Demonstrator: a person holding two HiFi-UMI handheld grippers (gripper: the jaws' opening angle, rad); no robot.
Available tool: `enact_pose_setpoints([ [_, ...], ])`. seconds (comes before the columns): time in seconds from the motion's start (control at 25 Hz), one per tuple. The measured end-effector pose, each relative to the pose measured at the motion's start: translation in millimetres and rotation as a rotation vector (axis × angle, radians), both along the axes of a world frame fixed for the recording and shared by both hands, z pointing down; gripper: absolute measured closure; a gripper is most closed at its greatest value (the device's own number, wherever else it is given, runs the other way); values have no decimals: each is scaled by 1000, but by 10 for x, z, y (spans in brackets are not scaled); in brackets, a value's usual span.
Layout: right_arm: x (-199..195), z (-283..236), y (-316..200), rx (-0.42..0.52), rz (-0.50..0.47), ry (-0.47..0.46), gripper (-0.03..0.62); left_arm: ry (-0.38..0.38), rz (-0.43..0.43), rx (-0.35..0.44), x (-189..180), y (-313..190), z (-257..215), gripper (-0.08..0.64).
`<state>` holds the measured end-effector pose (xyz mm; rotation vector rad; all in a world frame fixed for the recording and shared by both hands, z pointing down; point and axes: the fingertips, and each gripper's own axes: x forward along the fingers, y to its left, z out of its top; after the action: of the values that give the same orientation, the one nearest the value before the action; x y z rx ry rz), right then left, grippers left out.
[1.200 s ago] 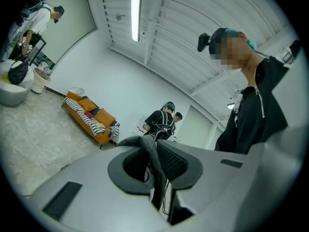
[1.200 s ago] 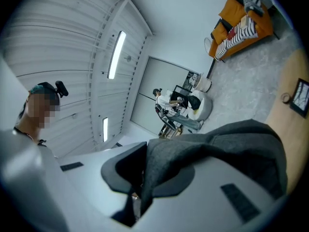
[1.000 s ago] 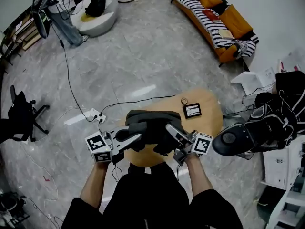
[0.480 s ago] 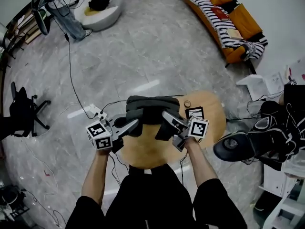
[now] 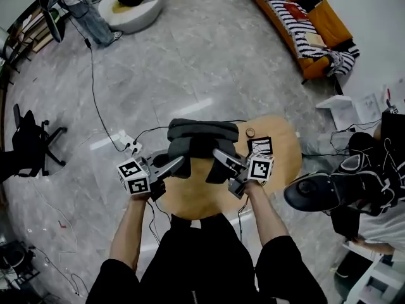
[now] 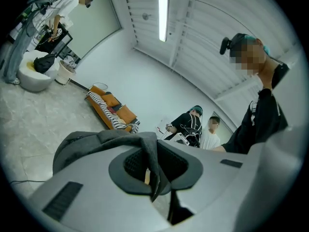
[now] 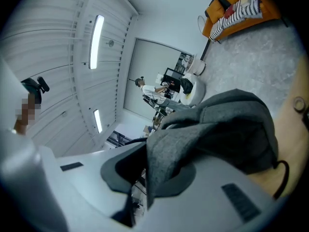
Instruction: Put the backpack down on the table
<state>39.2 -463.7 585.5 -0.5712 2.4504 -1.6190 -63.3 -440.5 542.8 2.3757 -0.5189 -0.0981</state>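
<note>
Backpack [image 5: 201, 133] hangs over the far side of the table [image 5: 193, 198] — left gripper [image 5: 177, 164] and right gripper [image 5: 219, 156] each pinch a fold of its grey fabric, jaws nearly together — contact with the wood is unclear.

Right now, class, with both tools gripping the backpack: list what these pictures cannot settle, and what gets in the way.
- Whether the backpack touches the table: head view, its own bulk hides its underside.
- The small round thing near the table's far edge: head view, too small to name.
- The print on the square card: head view, too small.
- Much of the backpack: left tool and right tool block it in their own views.
</note>
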Motion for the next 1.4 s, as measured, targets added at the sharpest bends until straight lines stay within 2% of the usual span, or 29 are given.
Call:
enact_pose_setpoints([
  [0.16, -37, 134, 137, -15, 5, 58, 533, -19, 17, -30, 0, 148, 98, 512],
  [0.36, 48, 398, 324, -45, 25, 167, 469, -55, 62, -65, 23, 373, 295, 514],
  [0.48, 189, 504, 413, -75, 62, 186, 428, -81, 84, -87, 30, 544, 432, 514],
  [0.92, 413, 575, 723, -112, 168, 244, 382, -152, 104, -143, -48, 1245, 852, 515],
  [1.04, 500, 480, 605, -127, 159, 243, 391, -166, 105, -169, 42, 1224, 868, 515],
  [1.2, 591, 303, 409, -144, 114, 262, 440, -233, 122, -208, 193, 1068, 894, 517],
  [1.4, 442, 558, 852, -168, 91, 343, 486, -278, 113, -206, -19, 1382, 1125, 512],
])
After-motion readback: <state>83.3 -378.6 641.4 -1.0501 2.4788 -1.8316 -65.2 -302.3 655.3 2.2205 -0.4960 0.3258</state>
